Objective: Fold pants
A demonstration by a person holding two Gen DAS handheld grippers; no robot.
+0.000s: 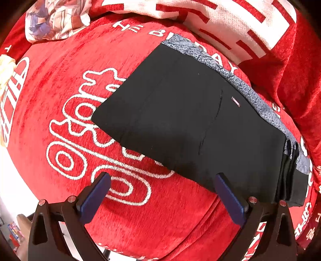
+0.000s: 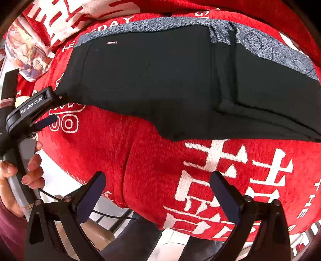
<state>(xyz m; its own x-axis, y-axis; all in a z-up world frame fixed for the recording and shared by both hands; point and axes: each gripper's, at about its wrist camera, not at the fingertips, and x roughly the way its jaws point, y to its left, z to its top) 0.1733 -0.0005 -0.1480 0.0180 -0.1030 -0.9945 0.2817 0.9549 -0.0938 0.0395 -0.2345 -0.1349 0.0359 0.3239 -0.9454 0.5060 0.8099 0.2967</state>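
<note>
The black pants lie flat on a red printed cloth, a grey patterned strip along their far edge; folded layers are stacked at the right end. My left gripper is open and empty, just above the pants' near edge. In the right wrist view the pants stretch across the upper half, with a folded leg stack on the right. My right gripper is open and empty over the red cloth, short of the pants. The left gripper shows at the pants' left end.
A crumpled printed cloth lies at the far left corner and shows in the right wrist view too. A white-and-red patterned cloth lies behind the pants. The surface's front edge drops off below my right gripper.
</note>
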